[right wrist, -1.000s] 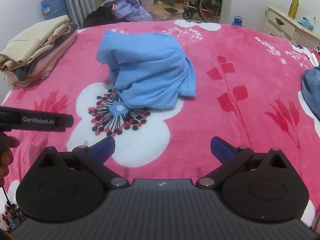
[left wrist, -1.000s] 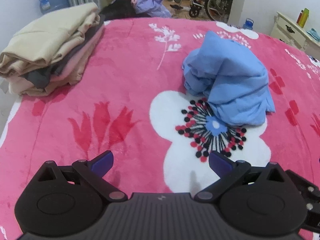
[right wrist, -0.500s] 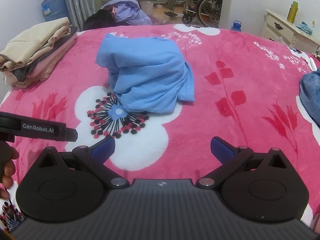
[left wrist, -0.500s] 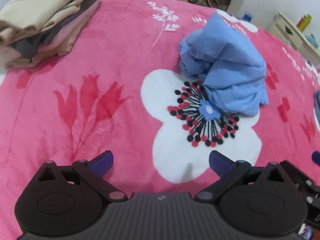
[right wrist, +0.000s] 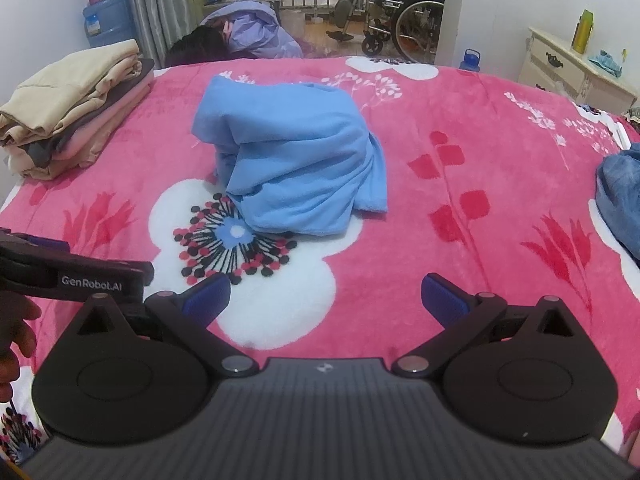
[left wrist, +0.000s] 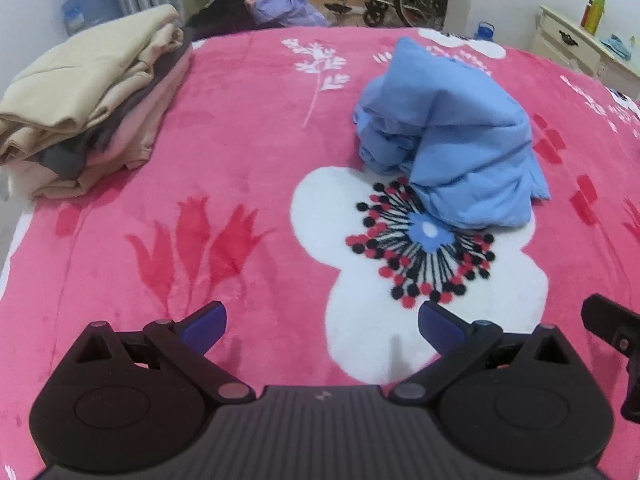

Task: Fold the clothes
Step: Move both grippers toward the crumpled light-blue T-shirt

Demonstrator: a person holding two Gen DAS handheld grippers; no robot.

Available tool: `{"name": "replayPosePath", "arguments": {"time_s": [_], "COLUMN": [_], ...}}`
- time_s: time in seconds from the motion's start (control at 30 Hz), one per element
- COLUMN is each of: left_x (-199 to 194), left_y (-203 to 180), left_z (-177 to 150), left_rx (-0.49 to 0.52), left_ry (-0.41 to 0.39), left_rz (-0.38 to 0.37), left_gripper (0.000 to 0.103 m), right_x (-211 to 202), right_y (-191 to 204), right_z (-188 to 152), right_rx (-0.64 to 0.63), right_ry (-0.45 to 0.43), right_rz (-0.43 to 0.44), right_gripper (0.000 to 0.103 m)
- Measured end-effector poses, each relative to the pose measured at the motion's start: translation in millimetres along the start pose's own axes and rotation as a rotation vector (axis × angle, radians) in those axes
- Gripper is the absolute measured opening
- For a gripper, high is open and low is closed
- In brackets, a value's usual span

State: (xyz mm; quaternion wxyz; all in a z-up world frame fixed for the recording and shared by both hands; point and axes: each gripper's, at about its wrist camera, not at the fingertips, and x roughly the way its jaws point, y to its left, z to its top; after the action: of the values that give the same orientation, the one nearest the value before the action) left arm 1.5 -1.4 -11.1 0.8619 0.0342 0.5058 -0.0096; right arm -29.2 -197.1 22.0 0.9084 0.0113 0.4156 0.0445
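the crumpled blue garment (right wrist: 296,164) sits bunched in a heap near the middle of the pink floral blanket (right wrist: 460,208), its lower edge lapping over the black-and-red centre of a big white flower print (right wrist: 240,240). in the right wrist view we see it at about 12 o'clock, a little left of straight ahead; in the left wrist view the same heap (left wrist: 452,148) lies toward 1 o'clock.

neither tool touches it. our left gripper (left wrist: 322,322) hangs over the blanket short of the heap, its blue-tipped fingers (left wrist: 204,322) spread wide with nothing between them. our right gripper (right wrist: 326,296) is likewise spread apart and empty, over the white petals near the garment's front edge. the left tool's black body shows at 9 o'clock in the right wrist view, with part of a hand (right wrist: 14,332) behind it.

at 10 o'clock, well apart from the blue heap, a stack of folded clothes (right wrist: 72,108) in beige, grey and pale pink rests at the blanket's far left corner. at 3 o'clock in the right wrist view a denim-blue garment (right wrist: 620,196) lies at the blanket's edge.

beyond the bed we see a blue water jug (right wrist: 108,20), a wheelchair (right wrist: 400,12) and a cream dresser (right wrist: 572,64).
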Motion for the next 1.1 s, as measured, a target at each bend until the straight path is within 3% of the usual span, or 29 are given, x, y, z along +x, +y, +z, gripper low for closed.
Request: {"name": "replayPosePath", "arguments": {"time_s": [0.13, 0.37, 0.83, 1.1], "left_x": [8, 6, 14, 21], "left_y": [4, 10, 8, 4], "left_z": [0, 3, 8, 9], "left_rx": [-0.023, -0.046, -0.035, 0.01], "left_ry": [0.05, 0.03, 0.034, 0.014], "left_rz": [0.013, 0.042, 0.026, 0.05], "left_gripper": [0.102, 0.102, 0.102, 0.102], "right_x": [-4, -4, 8, 27], "right_y": [2, -1, -23, -18], "right_z": [-2, 3, 11, 20], "right_rx": [-0.011, -0.026, -0.042, -0.05], "right_ry": [-0.015, -0.03, -0.031, -0.031], "right_rz": [0.006, 0.015, 0.035, 0.042], "right_gripper": [0.102, 0.102, 0.102, 0.102]}}
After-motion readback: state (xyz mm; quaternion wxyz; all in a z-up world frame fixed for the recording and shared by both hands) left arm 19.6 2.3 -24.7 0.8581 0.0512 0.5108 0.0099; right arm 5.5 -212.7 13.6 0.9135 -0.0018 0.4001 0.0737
